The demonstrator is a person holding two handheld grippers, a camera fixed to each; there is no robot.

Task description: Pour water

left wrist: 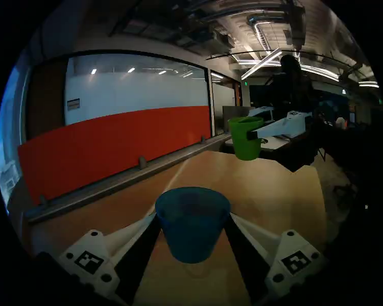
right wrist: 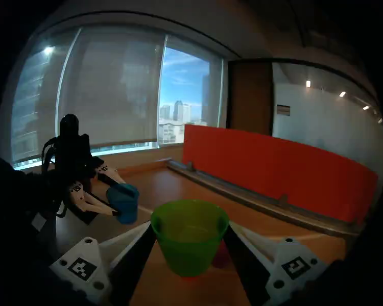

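The left hand-held gripper [left wrist: 193, 220] is closed on a blue cup [left wrist: 193, 229], both fingers pressing its sides. The cup is upright, mouth up, above the bench [left wrist: 273, 188]. The right hand-held gripper [right wrist: 190, 232] likewise clamps an upright green cup [right wrist: 190, 239] over the bench (the square markers [left wrist: 92, 261] on the fingers carry patterns, not readable writing).

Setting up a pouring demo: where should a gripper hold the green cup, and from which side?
Take the green cup by its upper wall just under the rim, level from the side, as the right gripper does: upright, it tapers downward, which should resist slipping.
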